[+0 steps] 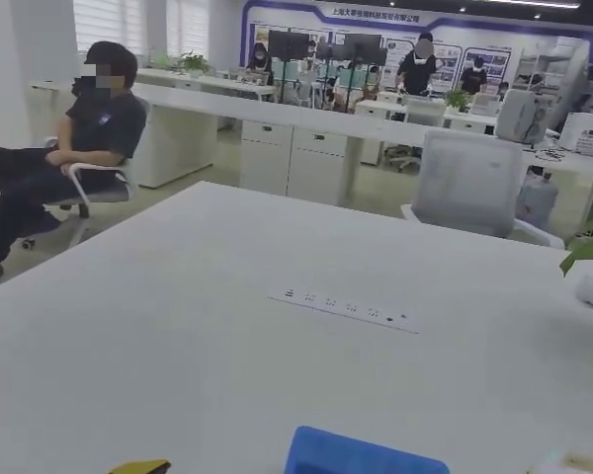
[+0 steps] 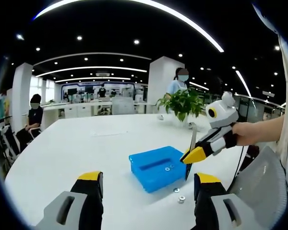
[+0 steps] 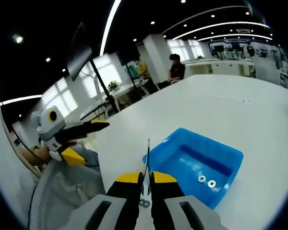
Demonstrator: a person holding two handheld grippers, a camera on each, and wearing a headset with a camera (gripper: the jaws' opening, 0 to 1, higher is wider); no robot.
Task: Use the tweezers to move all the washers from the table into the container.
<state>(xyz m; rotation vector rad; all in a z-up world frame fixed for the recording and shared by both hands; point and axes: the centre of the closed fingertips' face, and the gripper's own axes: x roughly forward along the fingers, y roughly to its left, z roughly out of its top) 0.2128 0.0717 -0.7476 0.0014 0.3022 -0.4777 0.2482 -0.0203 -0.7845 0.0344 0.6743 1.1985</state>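
Observation:
A blue container point(image 2: 151, 181) sits on the white table with two washers point(image 2: 169, 168) lying in it. Two more washers point(image 2: 179, 195) lie on the table just in front of it. My right gripper point(image 2: 196, 153) is shut on thin metal tweezers point(image 2: 189, 155), whose tips point down beside the container's near corner. In the right gripper view, the right gripper point(image 3: 146, 178) holds the tweezers point(image 3: 148, 158) over the container's point(image 3: 233, 155) edge, with table washers point(image 3: 144, 203) by its jaws. My left gripper point(image 2: 149, 184) is open, holds nothing, and faces the container.
A power strip point(image 1: 344, 308) is set into the middle of the table. A potted plant point(image 2: 182, 103) stands at the far side. A person sits on a chair point(image 1: 94, 188) to the left, and a white chair point(image 1: 469, 183) stands behind the table.

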